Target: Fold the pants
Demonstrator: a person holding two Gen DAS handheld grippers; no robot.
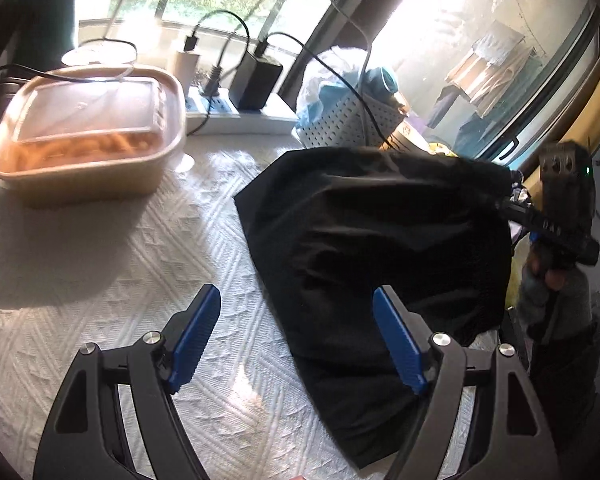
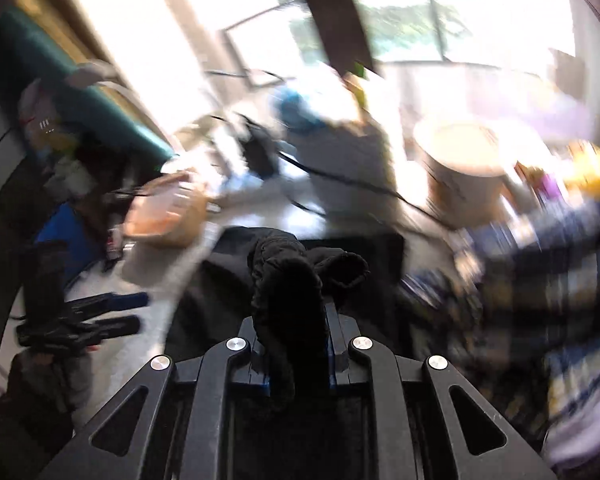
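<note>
So this looks like mid-fold. The black, thin-fabric pants (image 1: 380, 240) are lying bunched on the white textured-cloth surface (image 1: 120, 260), already doubled up into a lumpy bundle, with one end lifted off toward the right side of the left wrist view. The right tongs (image 2: 296, 320) are pressed together on a gathered wad of that black fabric; you can see it stuffed right between the blue pads in the right wrist view. That view is badly smeared, so I can't tell which part of the pants is pinched, could be waistband or cuffs.

The left tongs (image 1: 300, 340) are spread wide and pinching nothing, hovering just above the near edge of the pants, one blue pad over cloth and the other over bare surface.

My guess for the next move: carry the pinched end across and lay it on the rest, while the left tongs come down to pin or grab the near edge so the bundle doesn't slide. The fabric looks slippery and floppy, so it'll probably need smoothing after.

Readable writing: basically none. There are some pale marks on the right tool's body in the left wrist view, too small to make out. The tan lidded food container (image 1: 88, 136) has no label I can see.
</note>
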